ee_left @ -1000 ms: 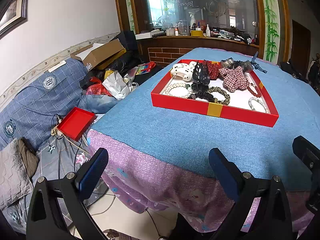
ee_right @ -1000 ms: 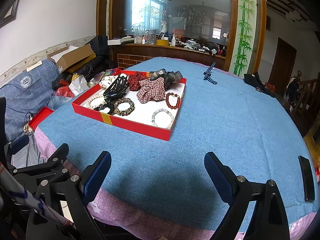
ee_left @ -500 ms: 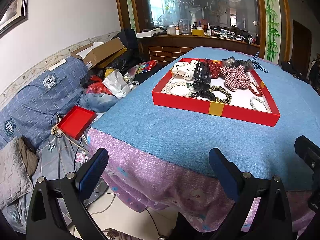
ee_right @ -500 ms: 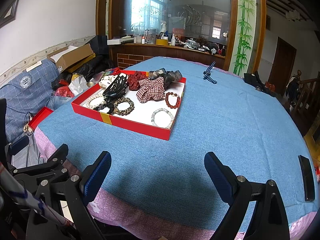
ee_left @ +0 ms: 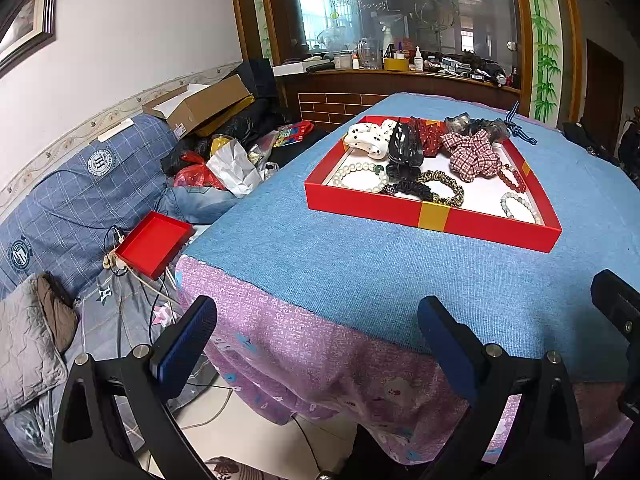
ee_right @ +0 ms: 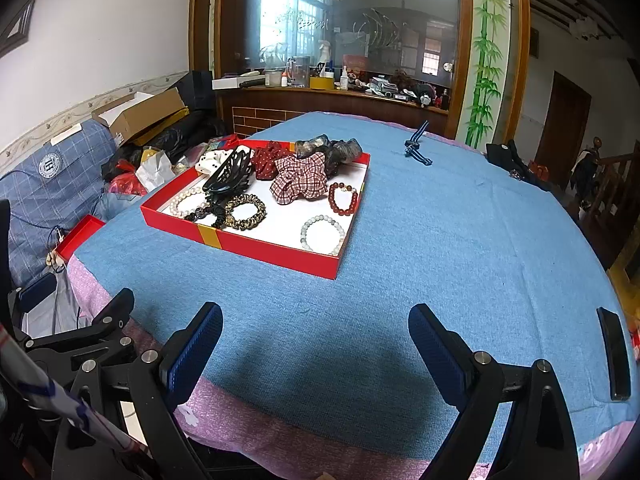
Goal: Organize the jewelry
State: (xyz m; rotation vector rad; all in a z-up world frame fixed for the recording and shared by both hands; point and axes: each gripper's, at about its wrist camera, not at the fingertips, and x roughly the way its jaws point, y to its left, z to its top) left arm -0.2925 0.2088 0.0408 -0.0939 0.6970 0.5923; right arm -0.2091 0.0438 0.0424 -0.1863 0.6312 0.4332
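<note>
A red tray (ee_left: 432,215) (ee_right: 256,249) sits on the blue-covered table and holds scrunchies, a black claw clip (ee_right: 230,172), a red bead bracelet (ee_right: 343,198), a pale bead bracelet (ee_right: 322,233) and a pearl bracelet (ee_left: 360,176). A blue striped hair tie (ee_right: 417,148) lies alone on the cloth beyond the tray. My left gripper (ee_left: 316,340) hangs open at the table's near edge, well short of the tray. Over the near cloth my right gripper (ee_right: 316,344) is open too, with nothing between its fingers.
A black phone (ee_right: 614,353) lies at the table's right edge. Left of the table a sofa carries a red lid (ee_left: 154,243), bags and a cardboard box (ee_left: 200,104). A wooden counter (ee_right: 340,100) with bottles stands behind the table.
The left wrist view has drifted slightly, so the tray sits a touch higher and further right. The right gripper has stayed still. Both grippers remain open.
</note>
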